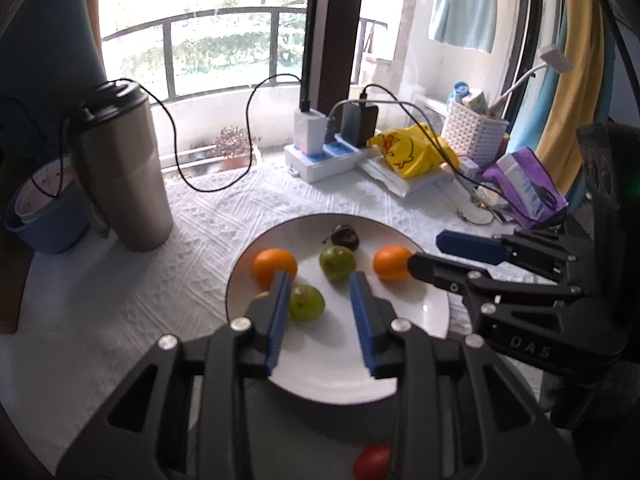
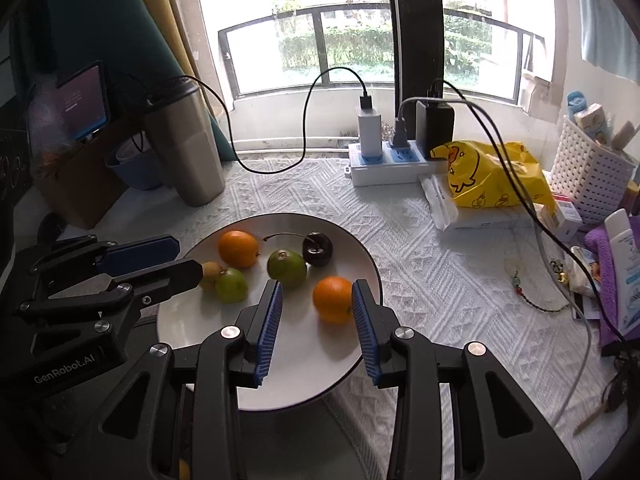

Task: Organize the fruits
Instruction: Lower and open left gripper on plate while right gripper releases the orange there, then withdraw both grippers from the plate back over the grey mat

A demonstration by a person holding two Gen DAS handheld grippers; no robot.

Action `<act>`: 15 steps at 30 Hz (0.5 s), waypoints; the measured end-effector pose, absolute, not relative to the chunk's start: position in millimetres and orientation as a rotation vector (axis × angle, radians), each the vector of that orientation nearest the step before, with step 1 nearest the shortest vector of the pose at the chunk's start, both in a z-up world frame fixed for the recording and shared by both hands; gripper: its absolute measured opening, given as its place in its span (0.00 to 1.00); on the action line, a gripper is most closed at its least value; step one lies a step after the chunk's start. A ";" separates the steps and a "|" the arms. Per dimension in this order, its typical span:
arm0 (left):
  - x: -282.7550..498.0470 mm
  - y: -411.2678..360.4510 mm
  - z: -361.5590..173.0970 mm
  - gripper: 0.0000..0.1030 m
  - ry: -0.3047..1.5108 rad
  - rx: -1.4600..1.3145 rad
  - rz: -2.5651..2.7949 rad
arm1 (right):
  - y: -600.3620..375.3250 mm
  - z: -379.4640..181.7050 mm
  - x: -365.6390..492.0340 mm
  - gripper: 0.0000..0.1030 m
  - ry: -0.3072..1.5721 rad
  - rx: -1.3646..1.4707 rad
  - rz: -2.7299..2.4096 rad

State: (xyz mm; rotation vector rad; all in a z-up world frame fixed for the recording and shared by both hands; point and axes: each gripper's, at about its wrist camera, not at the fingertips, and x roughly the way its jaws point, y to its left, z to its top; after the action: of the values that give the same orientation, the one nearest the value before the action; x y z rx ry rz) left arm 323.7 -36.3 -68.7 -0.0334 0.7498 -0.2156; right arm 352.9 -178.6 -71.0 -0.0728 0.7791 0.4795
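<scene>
A white plate [image 1: 400, 344] [image 2: 352, 256] holds two oranges [image 1: 274, 266] [image 1: 391, 263], two green fruits [image 1: 306, 303] [image 1: 337, 263], a dark cherry [image 1: 345, 236] and a small yellowish fruit [image 2: 211, 270]. My left gripper [image 1: 320, 284] is open and empty above the near green fruit; it also shows in the right wrist view [image 2: 188, 262]. My right gripper [image 2: 317, 292] is open beside the right orange [image 2: 333, 298], its right finger against it; in the left wrist view it [image 1: 424, 250] reaches in from the right. A red fruit [image 1: 372, 460] lies below the left gripper.
A steel tumbler [image 1: 120, 168] and a blue bowl [image 1: 44, 216] stand left. A power strip with chargers [image 1: 332, 144], a yellow bag [image 1: 412, 152], a white basket [image 1: 474, 132] and purple packets [image 1: 528, 188] crowd the back right. Cables trail across the white cloth [image 1: 132, 320].
</scene>
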 end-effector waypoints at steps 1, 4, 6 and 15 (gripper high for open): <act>320.0 -35.9 -66.5 0.34 0.745 -0.035 -0.216 | -178.9 -69.2 349.3 0.37 0.776 -0.072 0.479; 308.7 -34.5 -59.9 0.43 0.729 -0.043 -0.219 | -179.4 -63.4 339.1 0.37 0.765 -0.072 0.479; 301.9 -33.4 -55.9 0.44 0.719 -0.046 -0.218 | -180.2 -59.3 331.9 0.37 0.757 -0.073 0.478; 267.4 -29.4 -38.5 0.44 0.674 -0.050 -0.214 | -184.0 -39.8 300.3 0.37 0.715 -0.078 0.470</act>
State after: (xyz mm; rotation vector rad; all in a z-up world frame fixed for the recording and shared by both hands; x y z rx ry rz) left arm 267.4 -29.4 -38.5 -0.0502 0.6739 -0.2142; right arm 300.3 -184.0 -39.8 -0.0780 0.7148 0.4700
